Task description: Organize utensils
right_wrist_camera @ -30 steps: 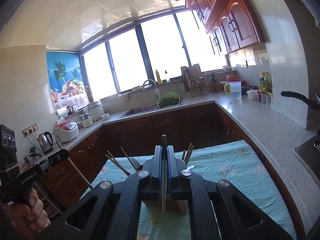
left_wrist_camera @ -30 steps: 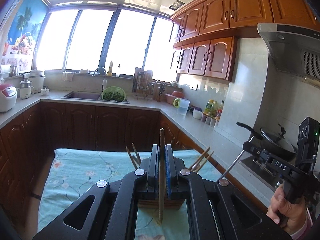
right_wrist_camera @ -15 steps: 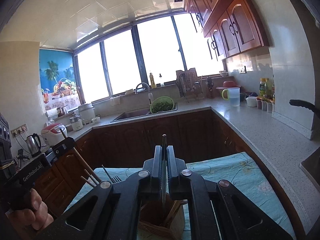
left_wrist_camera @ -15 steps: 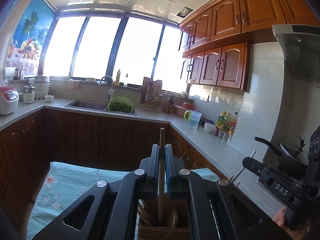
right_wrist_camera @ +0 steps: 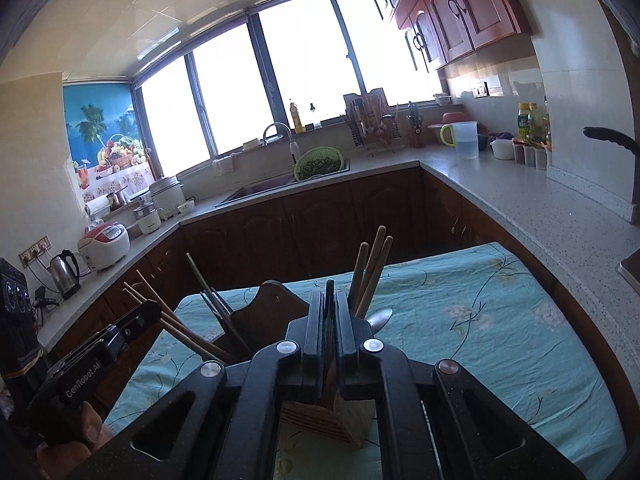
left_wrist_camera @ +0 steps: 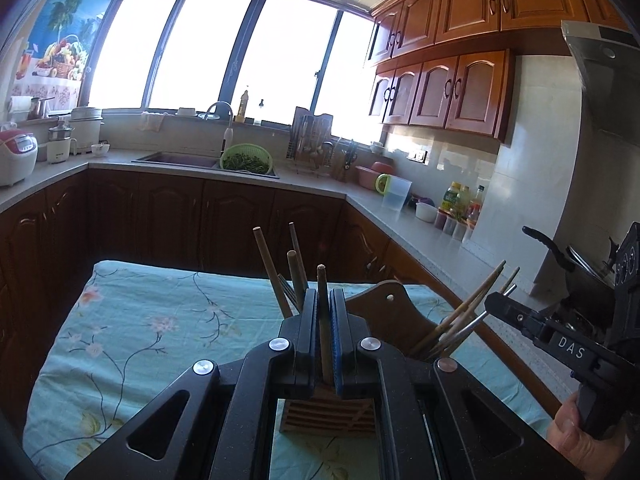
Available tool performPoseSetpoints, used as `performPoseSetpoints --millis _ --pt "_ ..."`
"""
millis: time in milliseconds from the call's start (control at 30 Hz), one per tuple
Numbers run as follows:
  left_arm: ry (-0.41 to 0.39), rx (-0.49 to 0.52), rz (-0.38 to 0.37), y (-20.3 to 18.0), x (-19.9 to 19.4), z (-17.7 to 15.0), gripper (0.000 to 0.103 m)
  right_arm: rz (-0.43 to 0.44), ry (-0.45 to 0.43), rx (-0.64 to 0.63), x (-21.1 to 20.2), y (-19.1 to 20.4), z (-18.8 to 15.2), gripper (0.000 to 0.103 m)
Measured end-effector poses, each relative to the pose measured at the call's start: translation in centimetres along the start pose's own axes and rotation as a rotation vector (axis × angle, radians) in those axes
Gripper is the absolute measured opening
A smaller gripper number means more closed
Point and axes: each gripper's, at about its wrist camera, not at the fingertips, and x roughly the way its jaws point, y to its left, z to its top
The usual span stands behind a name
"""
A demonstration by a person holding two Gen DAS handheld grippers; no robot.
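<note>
Both wrist views face the window, sharing the wooden holder (left_wrist_camera: 328, 412).

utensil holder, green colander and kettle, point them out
utensil holder (right_wrist_camera: 320, 420) right wrist view, slatted front wall
green colander (left_wrist_camera: 246, 159) left wrist view, greens inside
kettle (right_wrist_camera: 64, 274) right wrist view, steel body

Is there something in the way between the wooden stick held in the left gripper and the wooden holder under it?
Nothing visible blocks it. The left gripper holds the wooden stick upright directly above the wooden holder. Other wooden handles already stand just behind it, leaving little room.
</note>
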Motion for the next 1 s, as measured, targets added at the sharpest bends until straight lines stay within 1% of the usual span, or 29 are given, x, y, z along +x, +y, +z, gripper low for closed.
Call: performPoseSetpoints --millis 133,400,433,467,567,600,633,667,700,767,800,833,867,900,933,1000 --pt "0.004 -0.006 -0.001 0.5 -0.2 0.8 0.004 -0.002 0.002 0.005 0.1 -0.1 -0.2 0.005" --pt "0.006 -0.004 0.009 1.0 -1.5 0.5 0.005 0.004 0.010 0.024 0.2 -0.6 0.0 0.005" --pt "0.008 -0.005 0.010 1.0 -1.7 0.2 0.005 0.006 0.011 0.028 0.2 -0.7 0.0 0.006" --pt "0.011 -0.006 0.009 1.0 -1.7 0.1 0.005 0.009 0.013 0.032 0.3 -0.8 0.0 0.010" --pt "0.031 -0.012 -0.002 1.0 -1.9 0.3 0.006 0.018 0.015 0.047 0.2 -1.0 0.1 0.012" --pt "0.031 -0.013 -0.003 1.0 -2.1 0.2 0.010 0.018 0.011 0.050 0.0 -1.1 0.1 0.016" --pt "0.028 -0.014 0.002 1.1 -2.4 0.3 0.013 0.018 0.003 0.053 -0.3 -1.2 0.1 0.025" --pt "0.021 -0.017 0.011 1.1 -2.8 0.4 0.021 0.022 -0.007 0.058 -0.6 -1.2 0.1 0.038" --pt "0.011 -0.022 0.017 1.3 -3.3 0.4 0.025 0.026 -0.017 0.062 -1.1 -1.3 0.1 0.041" --pt "0.004 -0.034 0.021 1.7 -4.2 0.4 0.027 0.027 -0.040 0.070 -2.1 -1.4 0.2 0.047" --pt "0.003 -0.041 0.026 1.8 -4.6 0.2 0.032 0.029 -0.051 0.073 -2.6 -1.4 0.2 0.049" --pt "0.000 -0.048 0.033 2.1 -5.2 0.0 0.037 0.034 -0.062 0.077 -3.0 -1.5 0.2 0.054" --pt "-0.008 -0.056 0.038 2.3 -5.8 -0.3 0.047 0.039 -0.075 0.078 -3.5 -1.6 0.1 0.060" --pt "-0.015 -0.063 0.048 2.4 -6.5 -0.7 0.056 0.038 -0.086 0.077 -3.9 -1.6 -0.1 0.063" --pt "-0.019 -0.069 0.060 2.5 -7.0 -1.2 0.059 0.034 -0.093 0.075 -4.3 -1.6 -0.4 0.071" --pt "-0.017 -0.086 0.075 2.8 -8.2 -2.2 0.067 0.035 -0.101 0.073 -5.0 -1.7 -1.1 0.082"
